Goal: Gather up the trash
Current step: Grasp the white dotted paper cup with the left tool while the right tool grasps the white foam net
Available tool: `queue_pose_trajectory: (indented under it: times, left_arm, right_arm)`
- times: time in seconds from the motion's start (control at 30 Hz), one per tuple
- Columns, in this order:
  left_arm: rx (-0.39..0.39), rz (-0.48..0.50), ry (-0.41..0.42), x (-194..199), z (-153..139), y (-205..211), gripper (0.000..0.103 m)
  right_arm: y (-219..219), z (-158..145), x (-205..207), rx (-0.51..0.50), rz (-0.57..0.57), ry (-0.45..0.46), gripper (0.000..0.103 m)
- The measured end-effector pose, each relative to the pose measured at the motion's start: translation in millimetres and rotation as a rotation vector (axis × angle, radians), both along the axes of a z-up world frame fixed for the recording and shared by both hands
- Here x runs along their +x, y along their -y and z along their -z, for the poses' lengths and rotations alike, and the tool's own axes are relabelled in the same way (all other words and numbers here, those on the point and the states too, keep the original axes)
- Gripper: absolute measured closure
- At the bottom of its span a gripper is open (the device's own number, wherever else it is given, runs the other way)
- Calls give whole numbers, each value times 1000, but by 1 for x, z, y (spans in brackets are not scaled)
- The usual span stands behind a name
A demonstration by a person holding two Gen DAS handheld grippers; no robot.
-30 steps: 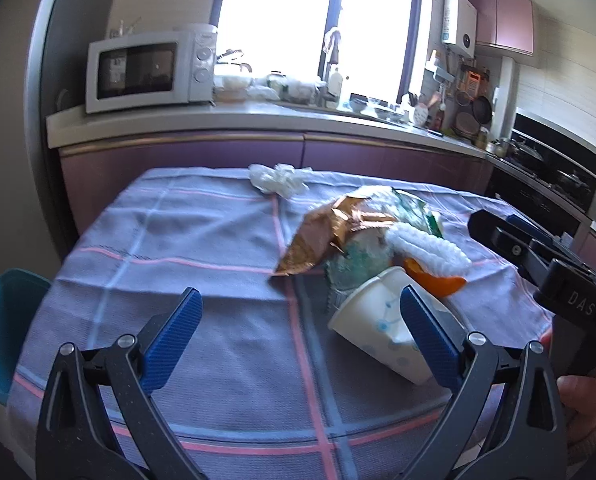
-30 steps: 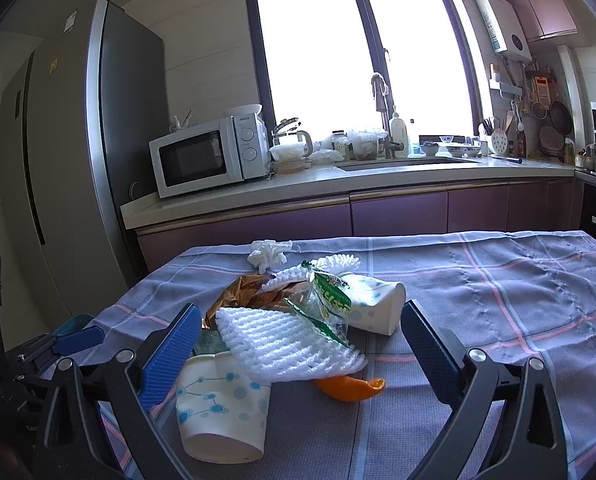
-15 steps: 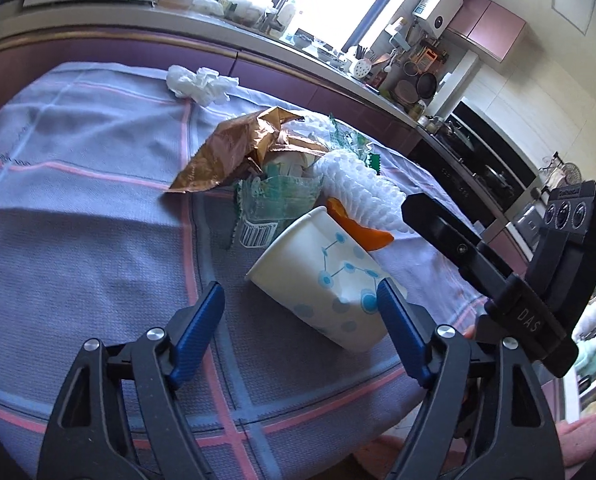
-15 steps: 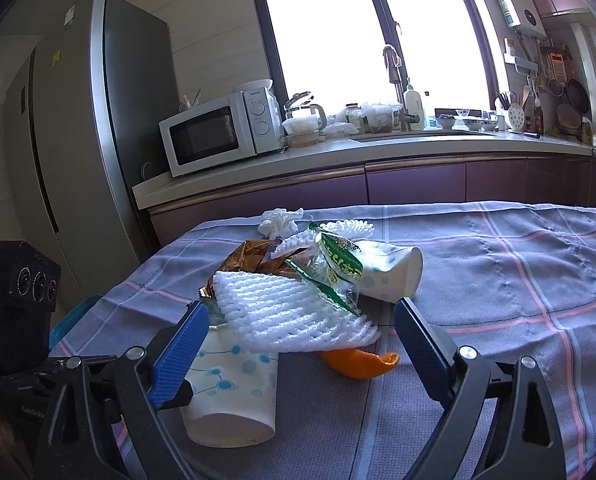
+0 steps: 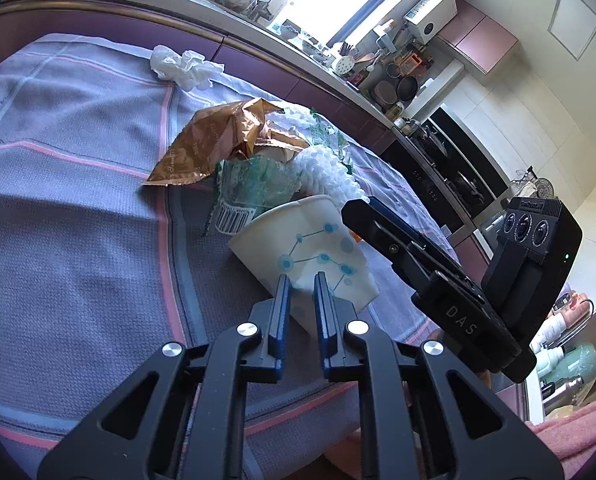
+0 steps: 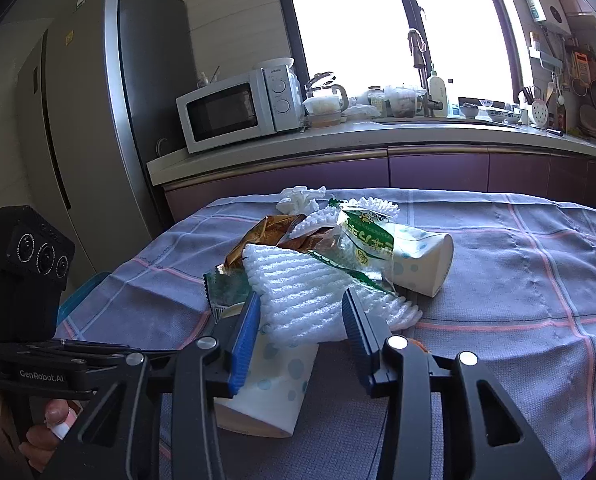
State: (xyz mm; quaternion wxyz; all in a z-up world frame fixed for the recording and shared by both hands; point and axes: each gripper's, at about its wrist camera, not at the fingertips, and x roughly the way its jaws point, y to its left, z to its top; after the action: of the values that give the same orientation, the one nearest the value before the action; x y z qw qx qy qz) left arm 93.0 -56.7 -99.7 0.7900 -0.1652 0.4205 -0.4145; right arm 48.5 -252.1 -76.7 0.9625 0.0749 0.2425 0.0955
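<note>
A pile of trash lies on the checked tablecloth (image 5: 78,208): a white paper cup with blue dots (image 5: 310,244), a gold wrapper (image 5: 214,140), a green wrapper (image 5: 254,184), white foam netting (image 6: 310,292) and a crumpled tissue (image 5: 182,66). My left gripper (image 5: 301,280) is shut on the rim of the paper cup lying on its side; the cup also shows in the right wrist view (image 6: 270,392). My right gripper (image 6: 300,312) has its fingers narrowed around the foam netting, touching its sides. A second paper cup (image 6: 422,260) lies behind the pile.
An orange peel (image 6: 418,346) peeks out beside my right finger. A kitchen counter with a microwave (image 6: 238,110) and a fridge (image 6: 110,120) stand behind the table. A teal bin (image 6: 80,296) is beyond the table's left edge.
My left gripper moved forward and closed on the paper cup's rim. My right gripper advanced and narrowed its fingers around the foam netting.
</note>
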Motion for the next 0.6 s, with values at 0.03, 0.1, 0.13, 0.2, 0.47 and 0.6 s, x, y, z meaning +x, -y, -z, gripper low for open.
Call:
queue_pose_trajectory:
  times: [0.03,0.1,0.13,0.2,0.47,0.6]
  left_arm:
    - [4,-8,-2,2,1,-1,83]
    - [16,-12,1,1,2,-1,65]
    - [12,-6,-8,3,3,-1,61]
    - [-8,6,-23,7,5,0,55]
    - [-62,48,-86,27,13,17,50]
    - [-96,50,-100,33,16,21,65]
  right_arm:
    - [0,-1,0,1,-1,0,67]
    - [3,-1,-1,12,-4,2,72]
    - [5,-2,-1,24,-6,3,77]
    - [8,0,0,46,-12,-9,83]
    - [15,6,3,95,-17,-40,88]
    - [13,3,1,91,-25,-30,91]
